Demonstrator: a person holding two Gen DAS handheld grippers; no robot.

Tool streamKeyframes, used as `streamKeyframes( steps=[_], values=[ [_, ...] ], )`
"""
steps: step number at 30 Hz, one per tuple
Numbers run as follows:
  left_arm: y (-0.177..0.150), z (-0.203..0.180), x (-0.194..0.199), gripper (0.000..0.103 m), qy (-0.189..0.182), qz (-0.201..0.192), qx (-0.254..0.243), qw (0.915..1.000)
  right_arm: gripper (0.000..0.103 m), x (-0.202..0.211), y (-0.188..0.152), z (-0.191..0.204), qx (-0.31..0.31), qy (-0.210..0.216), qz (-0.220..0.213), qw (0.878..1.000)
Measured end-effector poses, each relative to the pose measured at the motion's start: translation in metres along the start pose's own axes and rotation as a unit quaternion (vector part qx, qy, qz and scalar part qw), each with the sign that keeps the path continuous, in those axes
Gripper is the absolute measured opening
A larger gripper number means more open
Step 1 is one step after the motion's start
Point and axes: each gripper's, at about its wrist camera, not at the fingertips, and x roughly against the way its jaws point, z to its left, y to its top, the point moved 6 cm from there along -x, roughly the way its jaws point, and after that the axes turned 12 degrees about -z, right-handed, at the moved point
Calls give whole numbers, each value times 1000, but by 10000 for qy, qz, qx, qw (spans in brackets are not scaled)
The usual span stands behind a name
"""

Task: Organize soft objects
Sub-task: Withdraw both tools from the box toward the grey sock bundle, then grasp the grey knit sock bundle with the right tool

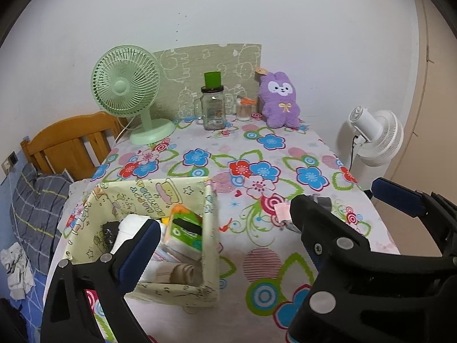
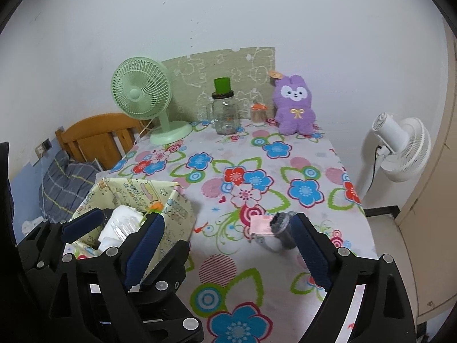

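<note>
Left wrist view: the left gripper (image 1: 225, 234) has its black jaws with blue pads spread wide, with nothing between them and touching nothing; its left finger hangs over the open top of the pale yellow fabric storage box printed with cartoon figures (image 1: 210, 228), its right finger over the flowered tablecloth (image 1: 257, 260). Inside the box lie a green-and-white tissue pack (image 1: 185, 230), a white folded cloth (image 1: 128, 225), a small black item and a rolled beige cloth (image 1: 182, 271). Printed lettering runs along the box's inner wall, but it is too distorted to read, and the writing on the tissue pack is too small to make out. In the right wrist view the right gripper (image 2: 225, 240) also stands with its jaws wide apart and empty. Just beside its right finger, on the tablecloth, lies a small grey knitted soft item with a pink tag (image 2: 274, 227), not touched by either pad as far as can be told. At the far end of the table, against the wall, a purple plush rabbit with a yellow bow (image 2: 294, 105) sits upright with a brown tag on its ear, next to a glass jar with a green cup on top (image 2: 224, 111) and a mint-green desk fan (image 2: 142, 97). A white standing fan (image 2: 402, 148) is off the table to the right.
</note>
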Motion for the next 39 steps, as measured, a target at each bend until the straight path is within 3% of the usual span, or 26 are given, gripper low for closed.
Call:
streamKeyframes(
  steps=[18, 39],
  values=[
    [-9, -35, -7, 100, -215, 63, 43, 9997, 93, 9, -12, -40, -155, -210, 25, 9997],
    [-27, -65, -49, 100, -358, 442, 10, 9984, 93, -25, -32, -77, -227, -349, 257, 9988]
  ],
)
